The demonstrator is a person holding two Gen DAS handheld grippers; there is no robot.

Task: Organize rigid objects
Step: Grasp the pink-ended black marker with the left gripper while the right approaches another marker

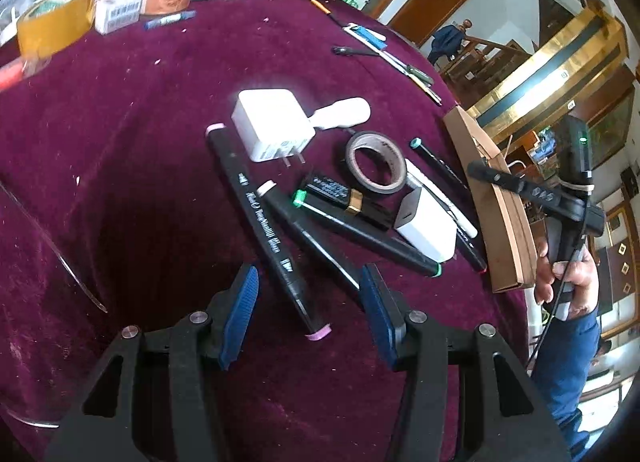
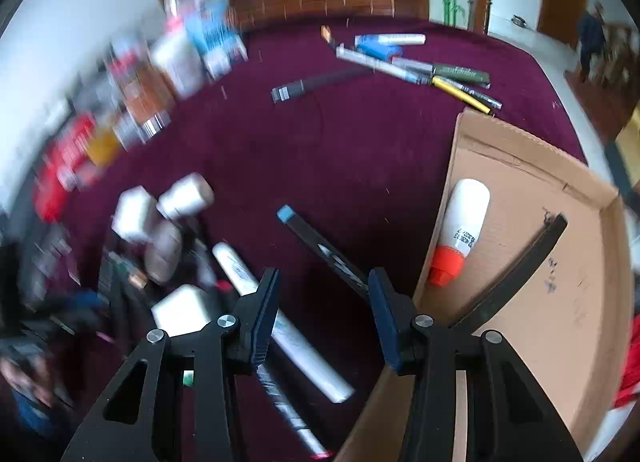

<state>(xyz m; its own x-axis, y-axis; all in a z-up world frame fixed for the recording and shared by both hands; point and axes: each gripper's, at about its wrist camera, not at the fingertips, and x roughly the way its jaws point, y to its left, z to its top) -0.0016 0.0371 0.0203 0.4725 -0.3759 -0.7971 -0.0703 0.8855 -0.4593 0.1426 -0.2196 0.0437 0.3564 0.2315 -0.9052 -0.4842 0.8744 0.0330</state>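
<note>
On a table draped in maroon cloth (image 1: 160, 134), the left gripper (image 1: 308, 302) hangs with its blue-padded jaws standing apart and nothing gripped; the lower end of a black marker with pink caps (image 1: 264, 222) lies on the cloth in the gap between them, touched by neither pad. Just right of that marker sits the main cluster: a white plug adapter (image 1: 272, 126) with its prongs toward the camera, a white oblong object (image 1: 344, 112) behind it, a black-and-gold lighter-like item (image 1: 344, 196), a roll of dark tape (image 1: 376, 162), a green-capped black marker (image 1: 368, 234) and a small white charger block (image 1: 426, 228) resting across the pens. Further right a shallow cardboard box (image 1: 508, 222) stands at the table edge, and beyond it a hand (image 1: 568, 278) in a blue sleeve holds the other gripper's handle.

From the right wrist, the same cluster is blurred at far left. The right gripper (image 2: 324, 310) is likewise parted and empty, poised over the cloth above a white pen (image 2: 288, 326) and a black marker with a blue cap (image 2: 320, 246), pressing on neither. To its right, inside the cardboard box (image 2: 560, 262), lie a white tube with an orange cap (image 2: 464, 230) against the near-left wall and a long black strip (image 2: 520, 262) set diagonally. A loose row of pens (image 2: 420, 66) lies well apart at the far side of the table.
</note>
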